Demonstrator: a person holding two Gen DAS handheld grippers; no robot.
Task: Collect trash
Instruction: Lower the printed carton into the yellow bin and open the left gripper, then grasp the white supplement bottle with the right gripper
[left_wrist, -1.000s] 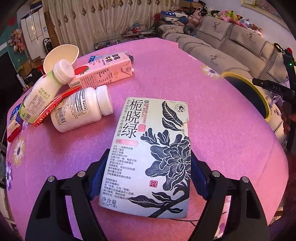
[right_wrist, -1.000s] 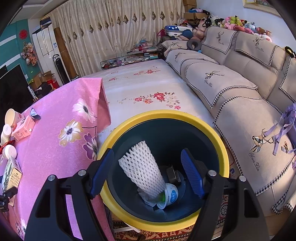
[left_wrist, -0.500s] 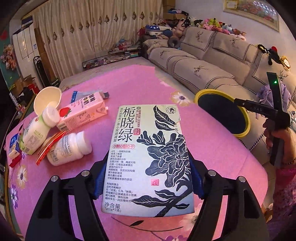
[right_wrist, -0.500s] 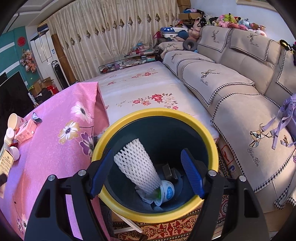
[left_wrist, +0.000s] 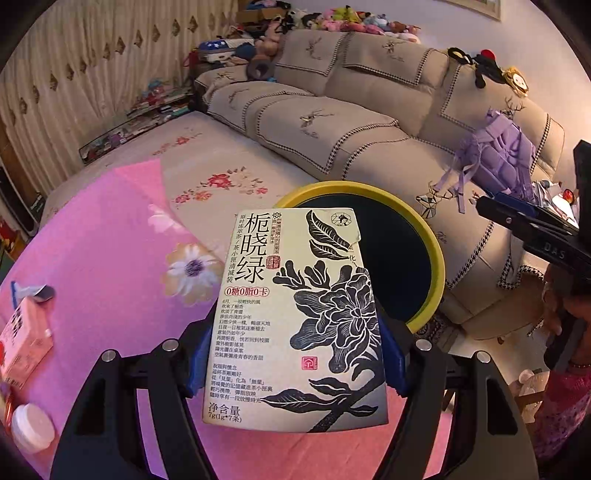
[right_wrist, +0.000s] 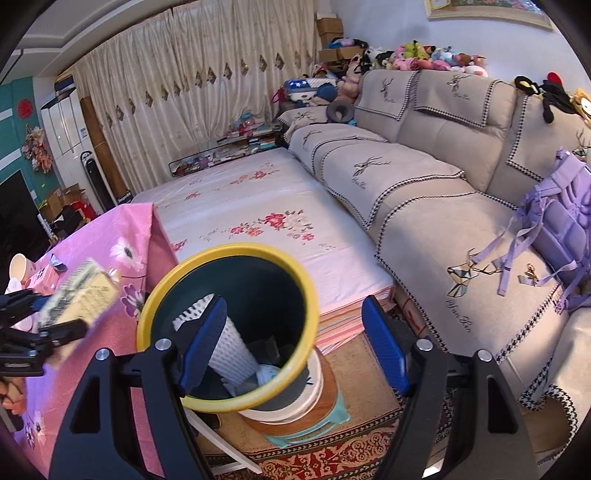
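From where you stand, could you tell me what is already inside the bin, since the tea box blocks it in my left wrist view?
Observer: A white foam net sleeve leans inside the yellow-rimmed bin, with other trash beneath it.
Operator: Is the tea box over the opening yet?
Observer: Not in the right wrist view. The tea box hangs over the pink tablecloth, left of the rim.
Operator: And is the right gripper carrying anything?
Observer: No, the right gripper is open and empty.
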